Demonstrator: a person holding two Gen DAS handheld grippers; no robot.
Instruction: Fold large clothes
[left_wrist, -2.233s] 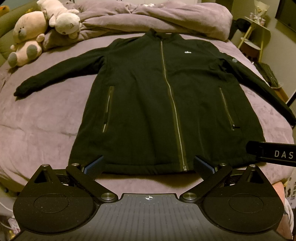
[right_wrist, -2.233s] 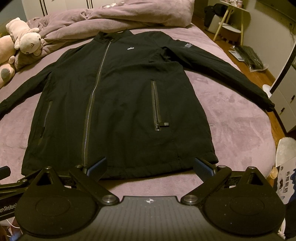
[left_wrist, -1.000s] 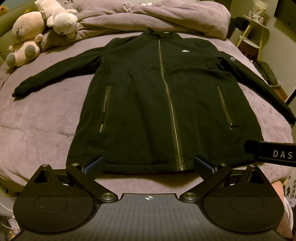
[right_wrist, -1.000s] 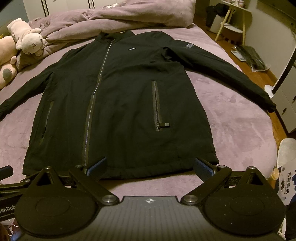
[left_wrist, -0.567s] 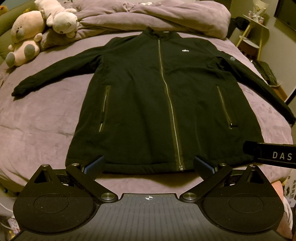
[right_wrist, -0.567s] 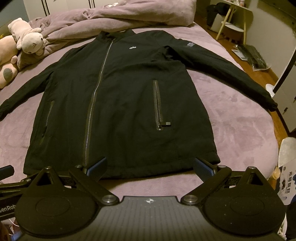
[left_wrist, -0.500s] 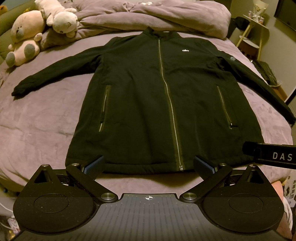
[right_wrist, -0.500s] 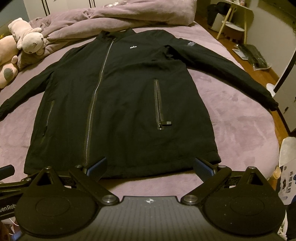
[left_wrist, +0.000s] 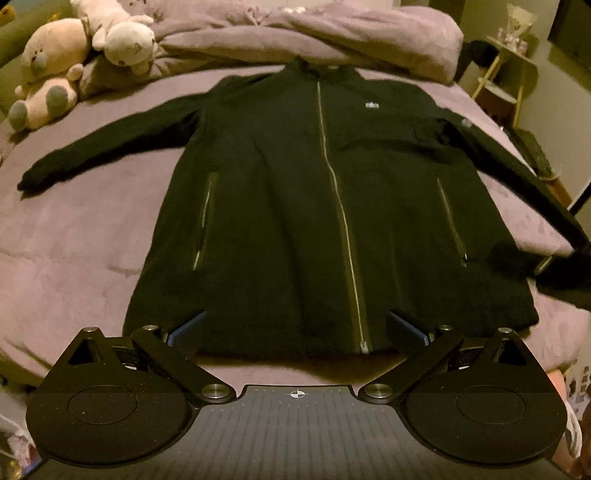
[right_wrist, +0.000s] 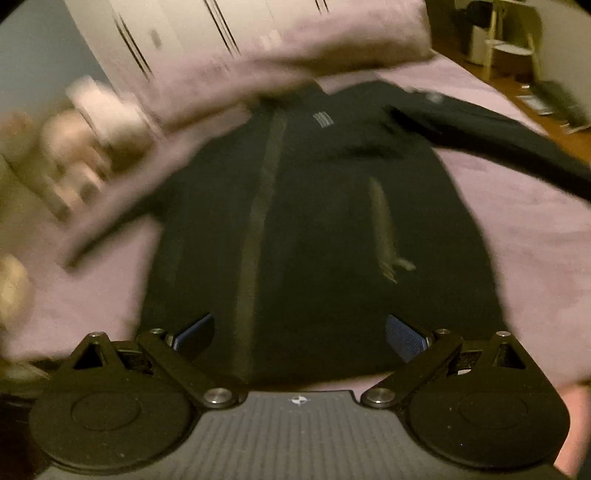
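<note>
A long black zip-up jacket (left_wrist: 295, 206) lies flat, front up, on a purple bed (left_wrist: 74, 240), sleeves spread out to both sides. My left gripper (left_wrist: 295, 326) is open and empty, just short of the jacket's hem. My right gripper (right_wrist: 299, 332) is open and empty, over the lower part of the jacket (right_wrist: 317, 229); its view is motion-blurred. The right gripper's dark body (left_wrist: 546, 269) shows blurred in the left wrist view, near the jacket's right hem corner and right sleeve (left_wrist: 517, 173).
Two plush toys (left_wrist: 74, 55) sit at the bed's far left corner. A bunched purple duvet (left_wrist: 314, 40) lies behind the collar. A small shelf stand (left_wrist: 509, 74) and wooden floor lie right of the bed. A white wardrobe (right_wrist: 166, 29) stands behind.
My right gripper has swung quickly forward and up over the jacket, blurring its view. My left gripper has barely moved. The jacket lies as before.
</note>
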